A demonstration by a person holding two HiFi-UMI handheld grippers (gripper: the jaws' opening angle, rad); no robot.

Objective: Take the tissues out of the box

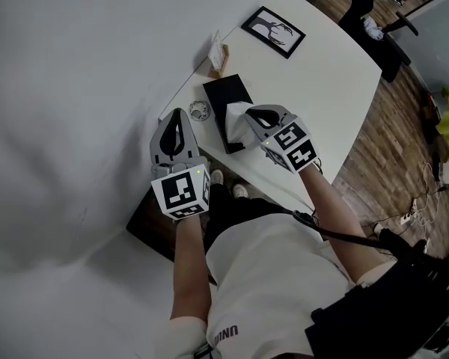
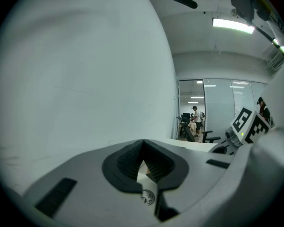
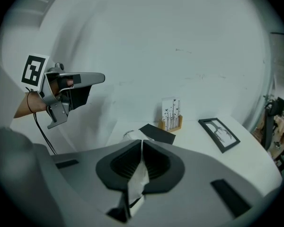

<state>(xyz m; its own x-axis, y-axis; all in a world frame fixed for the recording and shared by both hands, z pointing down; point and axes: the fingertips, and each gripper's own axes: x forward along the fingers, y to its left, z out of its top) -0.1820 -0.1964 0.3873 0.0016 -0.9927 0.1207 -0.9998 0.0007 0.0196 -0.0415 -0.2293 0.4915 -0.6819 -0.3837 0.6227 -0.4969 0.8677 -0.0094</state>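
Note:
A black tissue box (image 1: 223, 94) lies on the white table (image 1: 325, 88), with a white tissue (image 1: 236, 123) standing up out of its near end. My right gripper (image 1: 250, 115) is shut on that tissue; in the right gripper view the tissue (image 3: 135, 186) hangs pinched between the dark pads (image 3: 128, 163), and the box (image 3: 157, 133) shows beyond them. My left gripper (image 1: 176, 115) hovers left of the box at the table's edge, shut with nothing held. Its closed jaws (image 2: 143, 145) point toward the wall.
A small round silvery object (image 1: 200, 111) lies beside the box on the left. Farther back are a wooden card holder (image 1: 218, 52) and a framed black-and-white picture (image 1: 273, 31). A white wall runs along the table's left side. Wooden floor and cables lie to the right.

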